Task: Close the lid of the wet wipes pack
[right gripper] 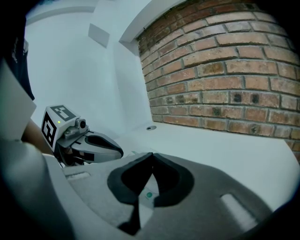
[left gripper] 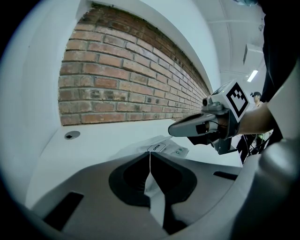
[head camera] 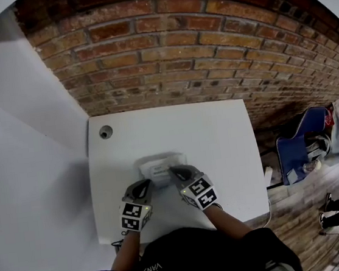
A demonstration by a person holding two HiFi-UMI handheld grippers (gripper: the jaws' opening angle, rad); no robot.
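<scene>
The white wet wipes pack (head camera: 160, 165) lies flat on the white table (head camera: 220, 150), near its front middle. In the left gripper view the pack (left gripper: 171, 151) shows a sticker lid tab printed "OPEN" (left gripper: 158, 147) lying flat on top. My left gripper (left gripper: 150, 153) is shut, its tips at the pack's near left edge (head camera: 147, 183). My right gripper (right gripper: 151, 155) is shut too and hovers low over the pack's right part (head camera: 176, 171); a green-dotted strip of the pack (right gripper: 146, 196) shows under its jaws. Whether either tip touches the pack is unclear.
A round cable hole (head camera: 106, 131) sits at the table's far left corner. A brick wall (head camera: 165, 52) stands behind the table, a white wall to the left. A blue chair (head camera: 302, 143) stands on the floor right of the table.
</scene>
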